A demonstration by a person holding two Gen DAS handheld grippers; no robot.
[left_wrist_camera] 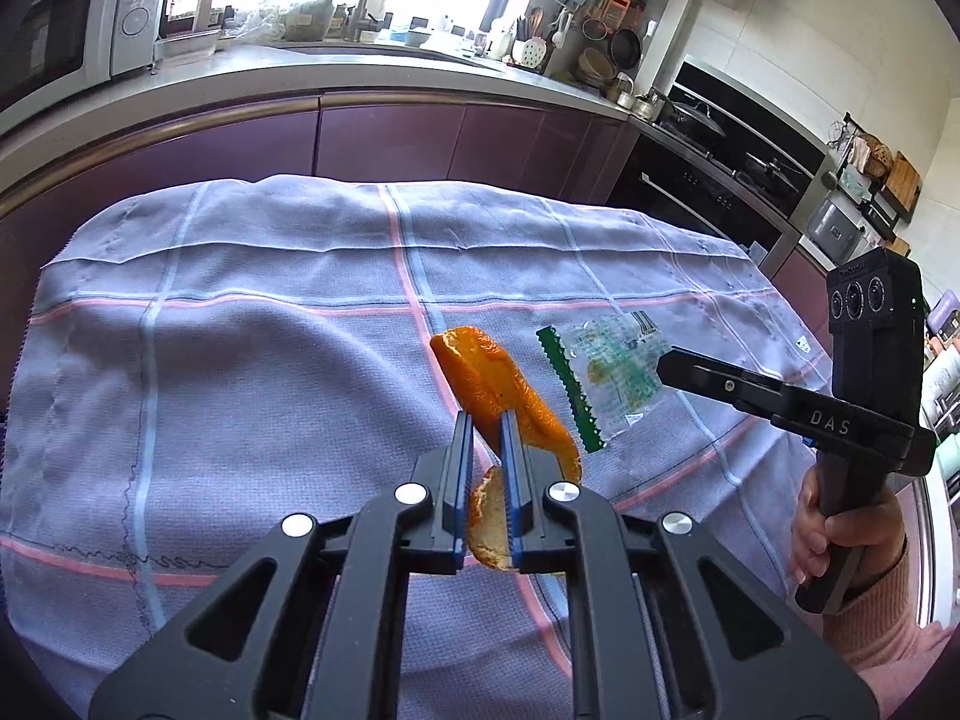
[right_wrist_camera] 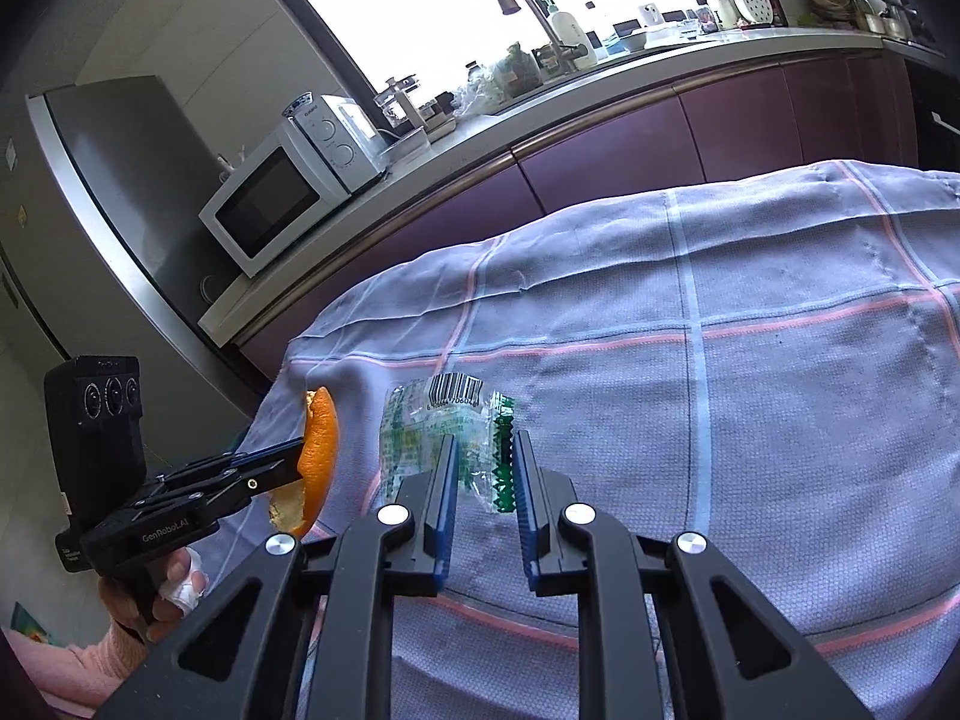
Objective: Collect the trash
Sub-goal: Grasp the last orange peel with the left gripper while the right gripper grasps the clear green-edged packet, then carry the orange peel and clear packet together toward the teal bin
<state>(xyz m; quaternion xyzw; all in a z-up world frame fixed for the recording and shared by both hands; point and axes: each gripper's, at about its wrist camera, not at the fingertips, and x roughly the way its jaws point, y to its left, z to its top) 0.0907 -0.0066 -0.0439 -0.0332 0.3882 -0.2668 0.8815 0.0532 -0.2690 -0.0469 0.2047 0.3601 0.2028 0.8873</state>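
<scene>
Nearest to the lens, the left gripper (left_wrist_camera: pixel 485 427) had its jaws clamped on a strip of orange peel (left_wrist_camera: pixel 501 396), pinching it near its lower end so that the peel's length ran up and away from the fingers, clear of the checked cloth (left_wrist_camera: pixel 240 360). Seen from the other side, the peel stood almost on edge, held off the cloth's near corner.

Just beside it, the right gripper (right_wrist_camera: pixel 485 450) had its jaws drawn narrow around a clear plastic wrapper (right_wrist_camera: pixel 438 426) with a green serrated edge and a barcode. The crumpled film sat between the fingers and seemed pinched, though its far part looked to rest on the cloth.

What mattered next, I judged, was that no bin showed anywhere in view. Each hand already carried its piece, the peel on the left and the wrapper on the right, lying side by side, so neither hand had a free grip.
</scene>
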